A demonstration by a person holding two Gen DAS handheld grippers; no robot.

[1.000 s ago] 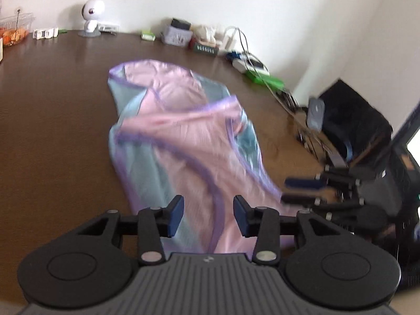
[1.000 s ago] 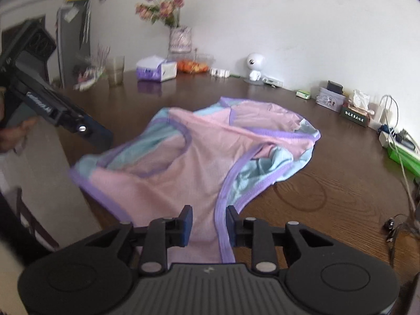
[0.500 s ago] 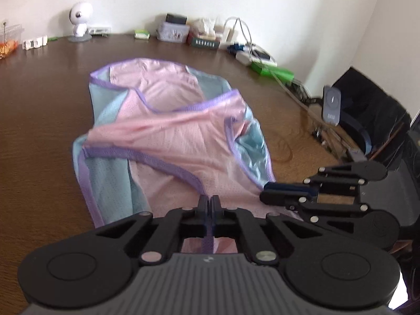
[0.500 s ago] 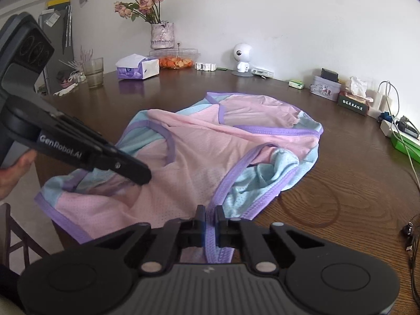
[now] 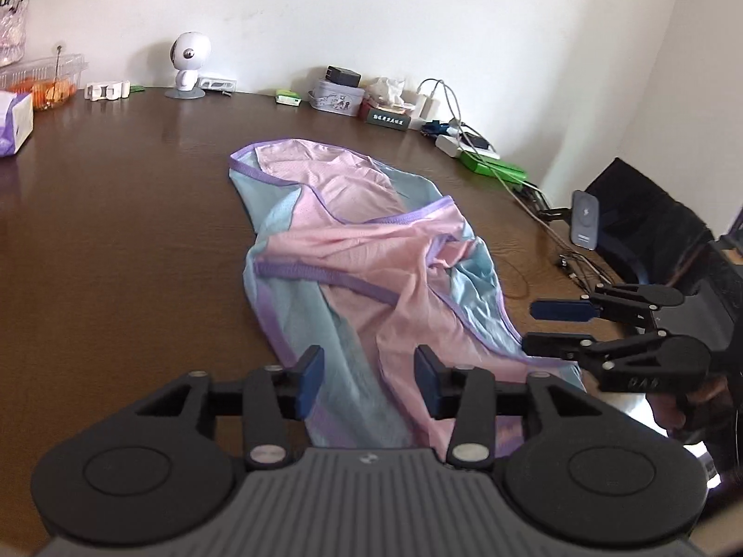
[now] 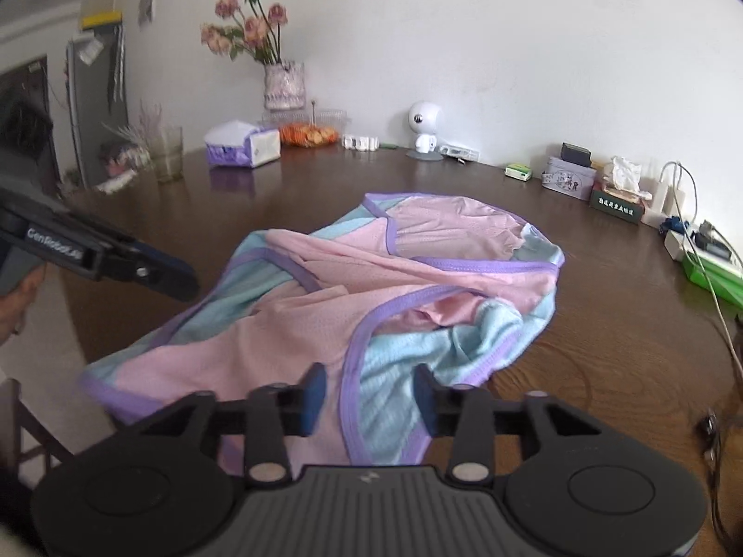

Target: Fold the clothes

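A pink and light-blue garment with purple trim [image 5: 371, 274] lies rumpled on the dark wooden table [image 5: 116, 232]; it also shows in the right wrist view [image 6: 371, 292]. Its near hem reaches the table's front edge. My left gripper [image 5: 369, 378] is open just above the near hem, holding nothing. My right gripper [image 6: 369, 394] is open over the near right hem, also empty. The right gripper appears at the right of the left wrist view [image 5: 557, 325], beside the garment's right edge. The left gripper shows at the left of the right wrist view [image 6: 153, 274].
Along the far wall stand a white round camera [image 5: 188, 65], a tin box [image 5: 336, 97], a tissue pack [image 6: 241, 144], a glass [image 6: 167, 153], a flower vase [image 6: 283, 86] and a snack tray [image 6: 309, 130]. Cables and a green power strip [image 5: 492, 165] lie at the right. A black chair [image 5: 650, 232] stands beyond the right edge.
Both grippers were shut on the garment's near hem half a second ago and have now opened, letting it go. The garment has settled flatter on the table.
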